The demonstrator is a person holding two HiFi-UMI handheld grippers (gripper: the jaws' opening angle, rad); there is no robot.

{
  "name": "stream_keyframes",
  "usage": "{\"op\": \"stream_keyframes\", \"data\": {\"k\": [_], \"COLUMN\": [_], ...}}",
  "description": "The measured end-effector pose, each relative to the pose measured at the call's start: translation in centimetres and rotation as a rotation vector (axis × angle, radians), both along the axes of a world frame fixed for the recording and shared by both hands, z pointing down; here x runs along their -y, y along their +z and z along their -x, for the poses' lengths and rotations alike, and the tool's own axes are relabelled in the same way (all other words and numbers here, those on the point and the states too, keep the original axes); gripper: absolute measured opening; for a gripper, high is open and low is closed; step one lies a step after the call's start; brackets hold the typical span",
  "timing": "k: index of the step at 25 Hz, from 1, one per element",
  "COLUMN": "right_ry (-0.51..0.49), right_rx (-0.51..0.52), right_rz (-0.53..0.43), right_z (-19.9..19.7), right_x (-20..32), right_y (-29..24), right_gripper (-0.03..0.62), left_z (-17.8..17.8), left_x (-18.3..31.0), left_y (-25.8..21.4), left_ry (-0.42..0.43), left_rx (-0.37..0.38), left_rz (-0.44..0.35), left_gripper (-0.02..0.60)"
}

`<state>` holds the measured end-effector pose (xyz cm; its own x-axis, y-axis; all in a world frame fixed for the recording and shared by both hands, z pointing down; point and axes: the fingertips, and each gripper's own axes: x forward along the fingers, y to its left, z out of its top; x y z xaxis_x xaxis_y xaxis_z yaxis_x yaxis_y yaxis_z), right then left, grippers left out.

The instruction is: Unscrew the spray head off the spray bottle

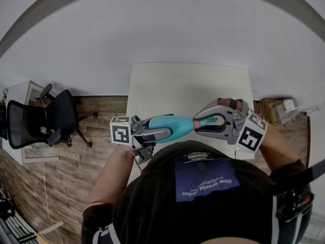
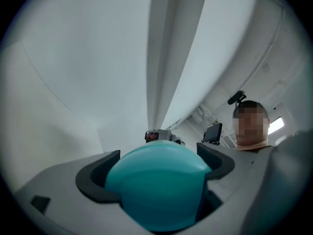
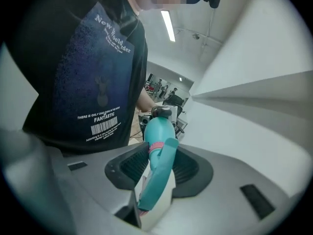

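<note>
I have the left tongs (image 2: 154,166) clamped on the spray bottle (image 1: 175,124) at nine o'clock, the right tongs (image 3: 159,164) clamped on its spray head (image 1: 207,121) at three, long axis running between.

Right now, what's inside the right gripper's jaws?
The spray head, clamped, teal trigger facing the camera. The trigger covers most of its white body; the nozzle can't be seen.

Left gripper view: spray bottle (image 2: 159,187) base blocks its own neck from sight. Right gripper view: spray head (image 3: 159,176) lower end, prob. the nozzle, hidden behind right gripper (image 3: 159,167) body. Head view: torso (image 1: 203,187) covers table (image 1: 188,85) near edge.
</note>
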<state>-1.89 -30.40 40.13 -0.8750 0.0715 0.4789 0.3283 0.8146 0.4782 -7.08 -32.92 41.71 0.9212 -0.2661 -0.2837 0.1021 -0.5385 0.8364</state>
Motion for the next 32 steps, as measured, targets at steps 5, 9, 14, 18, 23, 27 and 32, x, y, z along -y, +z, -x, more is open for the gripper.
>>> {"op": "stream_keyframes", "data": {"k": [5, 9, 14, 18, 23, 27, 32], "right_ry": [0.029, 0.041, 0.051, 0.070, 0.079, 0.139, 0.258], "right_rx": [0.014, 0.026, 0.039, 0.051, 0.070, 0.111, 0.316], "right_rz": [-0.016, -0.002, -0.003, 0.018, 0.057, 0.127, 0.498], "right_z": [0.2, 0.2, 0.1, 0.2, -0.1, -1.4, -3.4], "right_x": [0.1, 0.3, 0.3, 0.8, 1.1, 2.1, 4.3], "right_y": [0.1, -0.1, -0.6, -1.1, -1.9, -2.9, -5.9], "right_gripper": [0.127, 0.127, 0.129, 0.149, 0.172, 0.175, 0.175], "left_z": [0.3, 0.4, 0.4, 0.7, 1.3, 1.5, 1.8], "left_x": [-0.3, -0.3, -0.5, -0.3, -0.1, -0.1, 0.0], "left_y": [-0.2, -0.7, -1.2, -1.5, -1.4, -1.9, -2.8], "left_ry": [-0.050, -0.075, -0.096, -0.114, -0.143, -0.175, -0.224], "left_rx": [0.043, 0.060, 0.058, 0.076, 0.112, 0.131, 0.172], "left_rz": [-0.125, -0.198, -0.248, -0.294, -0.346, -0.394, -0.486], "left_gripper": [0.502, 0.502, 0.502, 0.502, 0.502, 0.502, 0.502]}}
